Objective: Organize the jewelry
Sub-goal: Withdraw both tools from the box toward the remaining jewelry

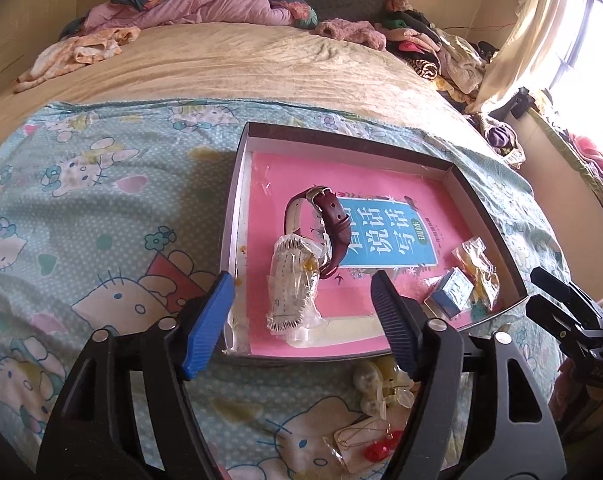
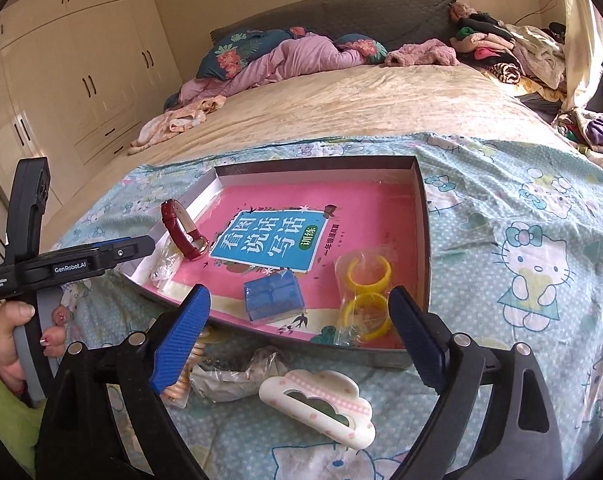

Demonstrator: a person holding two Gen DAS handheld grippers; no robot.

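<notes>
Setting: bed (image 1: pixel 229 64) with a cartoon-cat sheet (image 1: pixel 101 208) spread over its near end; heaped clothes (image 2: pixel 497 52) at the far side by the headboard.
Tray: shallow box (image 2: pixel 421 200) lying on the sheet, its floor lined by a pink booklet (image 2: pixel 269 240) with a blue title panel.
Watch: dark red strap watch (image 1: pixel 329 224) inside the box near its left wall, strap looped and standing up on edge.
Bagged piece: clear packet (image 1: pixel 293 292) lying in the box, touching the watch's near end.
Blue box: small blue cube (image 2: pixel 273 296) on the booklet, toward the near wall.
Bangles: two yellow bangles (image 2: pixel 365 292) in clear wrap, in the box's right near corner.
Outside the box: cloud-shaped white and pink clip (image 2: pixel 321 408), crumpled clear bag (image 2: pixel 237 376) and a beaded piece (image 2: pixel 181 384) on the sheet just before the near wall; red earrings on a card (image 1: pixel 365 444) in the left wrist view.
Left gripper (image 1: pixel 301 320): jaws spread wide, nothing between them, poised over the box's near left part with the packet in the gap.
Right gripper (image 2: pixel 297 340): jaws spread wide, empty, above the near wall of the box.
</notes>
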